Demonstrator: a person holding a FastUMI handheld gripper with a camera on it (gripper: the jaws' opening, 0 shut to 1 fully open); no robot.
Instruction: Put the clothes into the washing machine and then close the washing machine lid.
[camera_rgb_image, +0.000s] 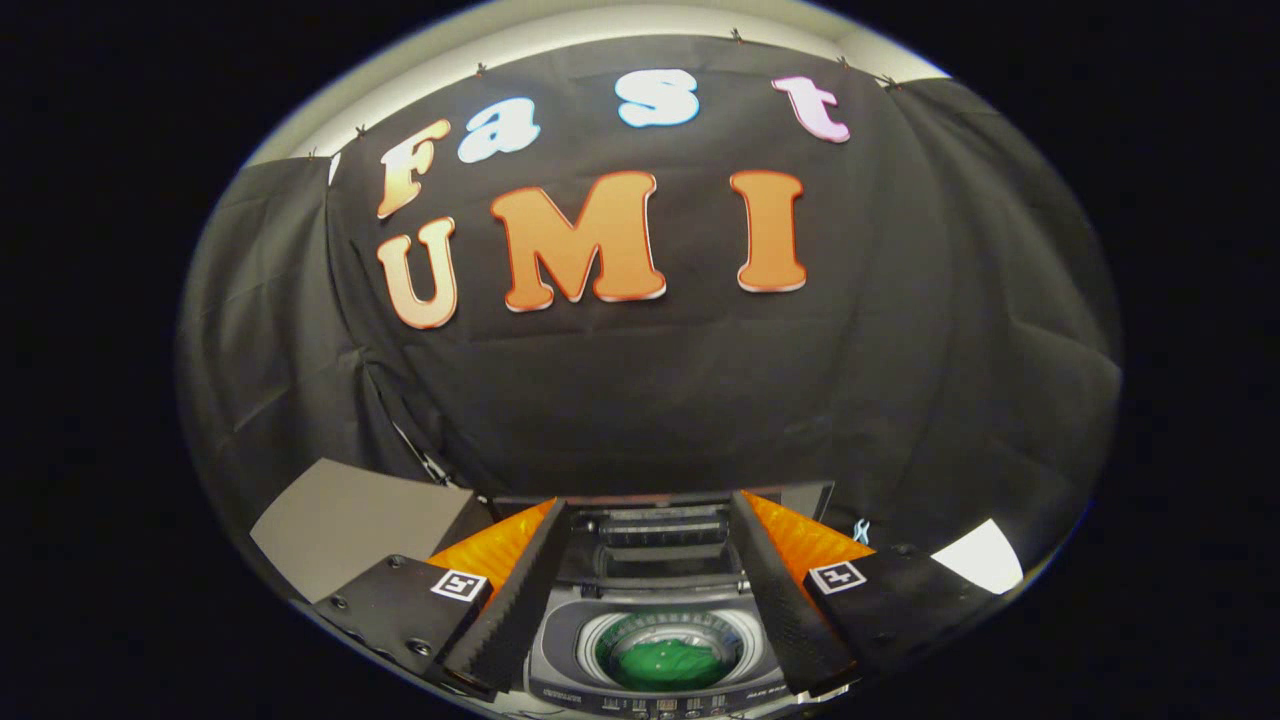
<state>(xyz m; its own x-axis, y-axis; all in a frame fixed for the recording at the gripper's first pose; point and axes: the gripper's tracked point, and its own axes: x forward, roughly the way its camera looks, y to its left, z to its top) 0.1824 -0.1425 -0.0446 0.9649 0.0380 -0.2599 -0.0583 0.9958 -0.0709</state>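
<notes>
A green cloth garment (668, 662) is lying inside the grey top-loading washing machine (560, 655), between the spread, empty gripper (650, 590) fingers; the raised dark lid (665, 527) is awaiting closing.

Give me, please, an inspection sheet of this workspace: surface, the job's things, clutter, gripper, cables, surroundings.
Surface: grey panel beside the washer, bare.
Job's things: washer below the fingers, lid raised at the back; green cloth lies in the drum.
Clutter: nothing seen.
Gripper: gripper open, holding nothing, fingers spread either side of the drum opening, above it.
Cables: thin cable along the wall's foot.
Surroundings: black cloth wall behind; small clip and white patch at its foot.
</notes>
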